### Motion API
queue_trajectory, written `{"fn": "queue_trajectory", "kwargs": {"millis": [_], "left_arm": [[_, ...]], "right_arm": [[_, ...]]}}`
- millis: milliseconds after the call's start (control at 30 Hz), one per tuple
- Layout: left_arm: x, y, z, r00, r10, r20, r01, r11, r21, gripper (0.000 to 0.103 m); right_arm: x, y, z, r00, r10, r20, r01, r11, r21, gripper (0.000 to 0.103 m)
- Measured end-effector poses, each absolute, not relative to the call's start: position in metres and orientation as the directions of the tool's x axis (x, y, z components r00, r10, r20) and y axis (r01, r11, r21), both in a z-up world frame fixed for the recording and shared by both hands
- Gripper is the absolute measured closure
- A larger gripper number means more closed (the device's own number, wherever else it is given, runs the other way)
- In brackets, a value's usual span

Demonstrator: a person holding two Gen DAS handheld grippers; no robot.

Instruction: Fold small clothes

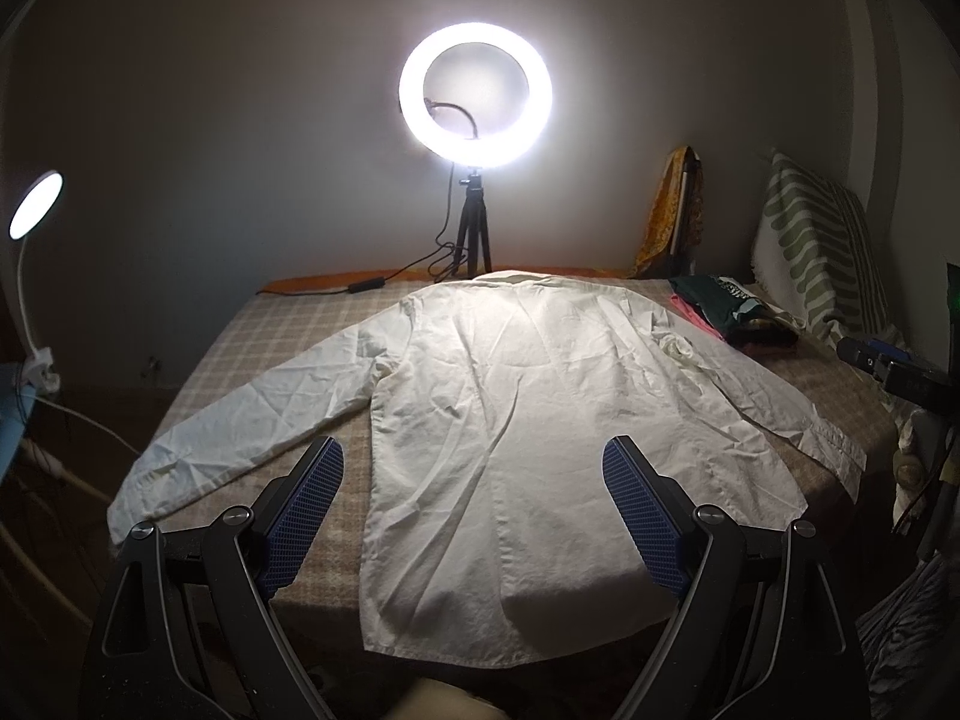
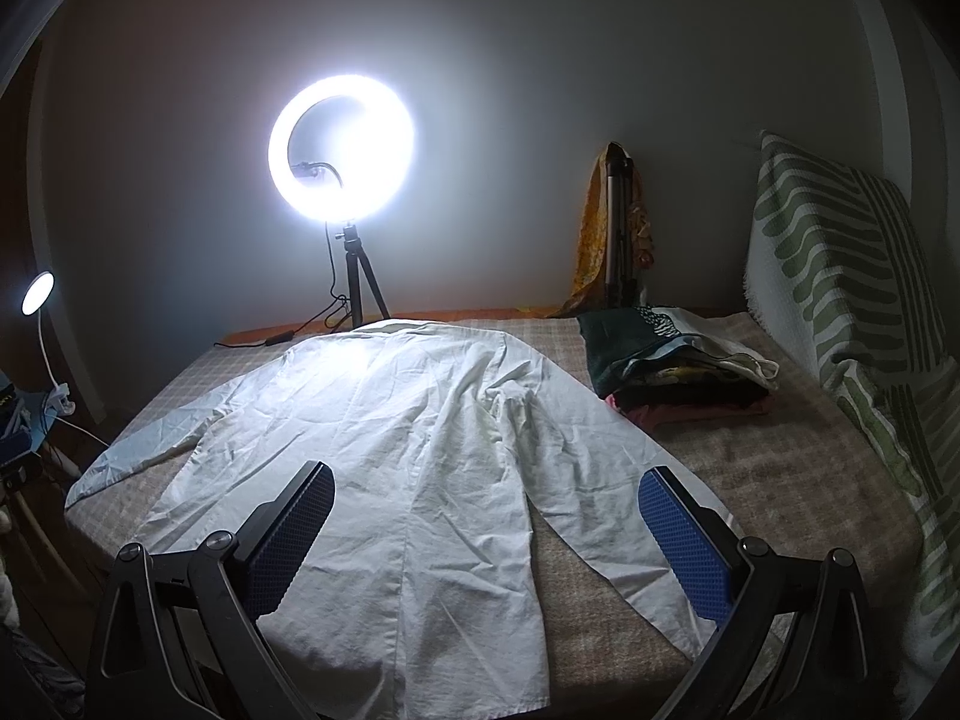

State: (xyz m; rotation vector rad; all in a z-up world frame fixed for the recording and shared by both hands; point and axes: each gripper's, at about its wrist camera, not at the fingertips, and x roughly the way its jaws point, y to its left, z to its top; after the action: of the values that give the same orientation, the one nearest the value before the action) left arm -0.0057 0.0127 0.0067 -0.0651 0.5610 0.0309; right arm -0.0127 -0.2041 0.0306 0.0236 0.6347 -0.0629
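White long-sleeved shirt spread flat, back upward, across a bed covered in a beige checked, slightly fuzzy blanket; thin creased cotton by the look of it, wrinkles fanning out from the shoulders, collar at the far end, hem nearest the tongs and hanging a little over the near edge. Left gripper held above the hem, blue waffle-textured pads spread wide apart, nothing between them, shirt body filling the gap ahead. Left sleeve angled outward and down past the left pad, cuff close to the bed's edge. Right gripper likewise gaping, empty, hovering over the lower right part of the shirt; right sleeve running diagonally beneath and beyond its right-hand pad, lying on bare blanket. Far ahead of both tongs, a glowing ring light on a small black tripod, cable trailing along the bed's far edge. Ahead and to the right, a low stack of folded clothes, dark green on top, pink lowest, well apart from the shirt's shoulder. Further right, a cushion with green wavy stripes propped against the wall. Beyond the stack, an orange patterned cloth draped over what may be a second tripod, dim and hard to make out. Far left, a small round clip lamp on a bent white neck.
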Motion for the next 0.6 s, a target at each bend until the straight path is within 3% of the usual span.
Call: {"fn": "queue_trajectory", "kwargs": {"millis": [600], "left_arm": [[0.014,0.128,0.012,0.832,0.068,-0.55,-0.185,0.97,-0.159,0.015]], "right_arm": [[0.023,-0.152,0.029,0.8,0.036,-0.598,-0.032,0.999,0.017,0.0]]}}
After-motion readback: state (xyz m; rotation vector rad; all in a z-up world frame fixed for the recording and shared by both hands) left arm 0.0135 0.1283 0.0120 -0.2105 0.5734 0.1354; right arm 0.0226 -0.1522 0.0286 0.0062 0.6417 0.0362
